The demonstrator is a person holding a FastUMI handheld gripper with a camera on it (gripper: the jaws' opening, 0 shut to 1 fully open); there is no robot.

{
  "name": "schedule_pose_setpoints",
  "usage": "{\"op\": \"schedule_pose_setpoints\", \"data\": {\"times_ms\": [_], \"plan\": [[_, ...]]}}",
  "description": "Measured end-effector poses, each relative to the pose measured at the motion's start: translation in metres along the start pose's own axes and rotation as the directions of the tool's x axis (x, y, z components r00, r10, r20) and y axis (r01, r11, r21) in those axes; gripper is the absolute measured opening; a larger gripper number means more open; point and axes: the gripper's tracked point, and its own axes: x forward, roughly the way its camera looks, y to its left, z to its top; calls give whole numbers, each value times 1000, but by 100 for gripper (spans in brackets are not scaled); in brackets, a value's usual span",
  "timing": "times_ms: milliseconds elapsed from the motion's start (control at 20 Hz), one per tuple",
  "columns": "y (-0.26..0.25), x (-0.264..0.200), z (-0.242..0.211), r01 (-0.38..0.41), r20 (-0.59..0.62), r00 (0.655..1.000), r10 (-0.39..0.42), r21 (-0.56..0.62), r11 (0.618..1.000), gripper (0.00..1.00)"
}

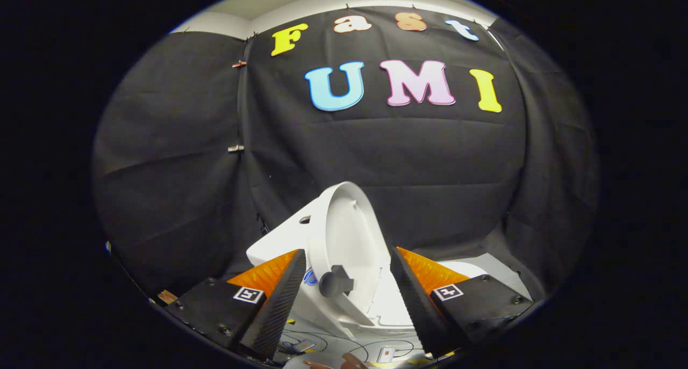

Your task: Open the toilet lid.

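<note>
Tongs stood wide apart, holding nothing, with both fingers clear of every object. Toilet lid served as landmark: it lay in the gap between the fingers and just ahead of them, already raised, standing nearly upright on edge with its long axis running up and away from the tongs and tilted slightly to the left. Dark knob projected from the lid's lower inner face, nearest the left finger and apart from it. Toilet body lay to the left of and behind the lid, with a small round hole on its top. Flat white part, probably seat or rim, lay low to the right of the lid, just inside the right finger. Cables and small devices lay on the floor below the lid, beside something blurred that could not be identified. Booth wall hung well beyond the lid. Judged from the lid's stance, the opening was largely done; any remaining push would run from the lid's inner face toward the toilet body, and neither finger was placed against it.
</note>
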Motion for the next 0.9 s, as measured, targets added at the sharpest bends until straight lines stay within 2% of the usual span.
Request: {"op": "schedule_pose_setpoints", "data": {"times_ms": [150, 400, 650, 900], "plan": [[-23, -32, 42, 41, 57, 998, -41, -14, 999, 97], [-55, -93, 96, 117, 151, 983, -101, -102, 988, 97], [-77, -157, 126, 182, 289, 946, -146, -102, 978, 98], [-78, -195, 139, 207, 351, 923, -157, -108, 972, 98]]}}
